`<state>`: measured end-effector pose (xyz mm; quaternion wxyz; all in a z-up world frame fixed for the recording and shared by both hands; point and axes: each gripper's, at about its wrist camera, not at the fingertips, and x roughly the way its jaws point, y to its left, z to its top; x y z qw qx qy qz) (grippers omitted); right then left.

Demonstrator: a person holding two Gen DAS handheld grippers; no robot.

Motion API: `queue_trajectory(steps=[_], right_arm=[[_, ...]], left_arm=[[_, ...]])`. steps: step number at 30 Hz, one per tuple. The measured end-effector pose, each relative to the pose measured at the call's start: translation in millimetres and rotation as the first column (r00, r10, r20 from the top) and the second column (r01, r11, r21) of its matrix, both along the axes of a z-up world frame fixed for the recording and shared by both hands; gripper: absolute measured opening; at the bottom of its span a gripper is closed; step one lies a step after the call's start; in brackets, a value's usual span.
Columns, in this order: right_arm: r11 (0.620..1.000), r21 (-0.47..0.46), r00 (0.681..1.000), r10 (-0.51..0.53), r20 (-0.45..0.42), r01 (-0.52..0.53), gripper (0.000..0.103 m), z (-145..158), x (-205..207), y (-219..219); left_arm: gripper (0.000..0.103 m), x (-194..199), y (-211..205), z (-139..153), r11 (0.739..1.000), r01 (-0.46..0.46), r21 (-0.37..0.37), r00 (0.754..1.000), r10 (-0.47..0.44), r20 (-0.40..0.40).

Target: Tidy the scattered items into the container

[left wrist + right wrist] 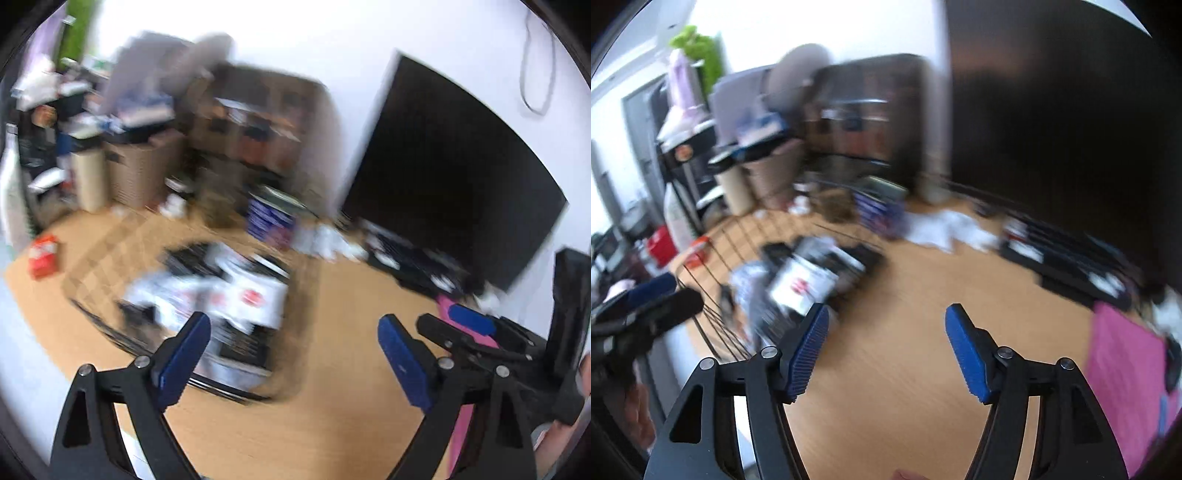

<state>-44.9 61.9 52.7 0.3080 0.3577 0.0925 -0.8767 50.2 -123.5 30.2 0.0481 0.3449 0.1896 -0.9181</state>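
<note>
Both views motion-blurred. Left tongs (293, 354) spread, empty, above light wooden counter (332, 369). Right tongs (886, 343) spread, empty. Black wire-mesh basket (122, 325), already holding white packets (251, 295), sits ahead-left of both. Likely step: between picks. Next: reach pink flat cloth-like item (1123, 373), right of right tongs.

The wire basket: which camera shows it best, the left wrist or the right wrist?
The left wrist view: the basket sits near the middle, its rim mostly visible, though blurred. In the right wrist view the basket lies further left, equally blurred, its near corner hidden behind the right tool.
</note>
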Motion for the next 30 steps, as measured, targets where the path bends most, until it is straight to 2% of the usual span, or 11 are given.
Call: queue_trajectory(steps=[2, 4, 8, 11, 13, 15, 17, 24, 30], right_arm=[[0.997, 0.009, 0.997, -0.076, -0.001, 0.076, 0.067, -5.0, 8.7, 33.7], [0.987, 0.031, 0.988, -0.157, -0.008, 0.157, 0.079, -13.0, 19.7, 68.3], [0.967, 0.058, 0.969, -0.246, -0.024, 0.247, 0.080, -23.3, 36.5, 119.5], [0.961, 0.025, 0.962, -0.274, -0.014, 0.274, 0.080, -26.5, 41.2, 141.5], [0.960, 0.011, 0.960, -0.280, -0.003, 0.280, 0.080, -29.3, 42.2, 146.6], [0.968, 0.035, 0.969, -0.248, -0.004, 0.248, 0.080, -33.4, 43.5, 144.2], [0.964, 0.040, 0.965, -0.262, -0.008, 0.262, 0.080, -37.6, 41.3, 145.5], [0.963, 0.026, 0.963, -0.270, 0.025, 0.269, 0.080, -48.9, 31.4, 143.0], [0.961, 0.030, 0.961, -0.274, 0.034, 0.273, 0.080, -54.6, 30.0, 141.7]], left_arm=[[0.092, -14.4, 17.7, -6.6, 0.994, 0.097, 0.047, 0.993, -0.100, 0.061], [0.092, -25.2, 39.0, -10.8, 0.979, 0.188, 0.080, 0.978, -0.194, 0.074], [0.092, -34.1, 73.4, -9.7, 0.975, 0.223, 0.004, 0.972, -0.223, 0.074], [0.092, -39.2, 85.4, -15.8, 0.972, 0.234, -0.022, 0.969, -0.232, 0.082], [0.092, -43.1, 89.8, -20.7, 0.971, 0.229, -0.062, 0.970, -0.223, 0.097], [0.092, -47.0, 94.5, -25.8, 0.967, 0.218, -0.134, 0.973, -0.204, 0.111], [0.092, -48.7, 96.8, -29.0, 0.960, 0.223, -0.168, 0.972, -0.205, 0.115], [0.092, -47.5, 100.0, -32.7, 0.951, 0.286, -0.117, 0.958, -0.279, 0.073], [0.092, -45.9, 108.4, -33.9, 0.940, 0.315, -0.132, 0.949, -0.307, 0.077]])
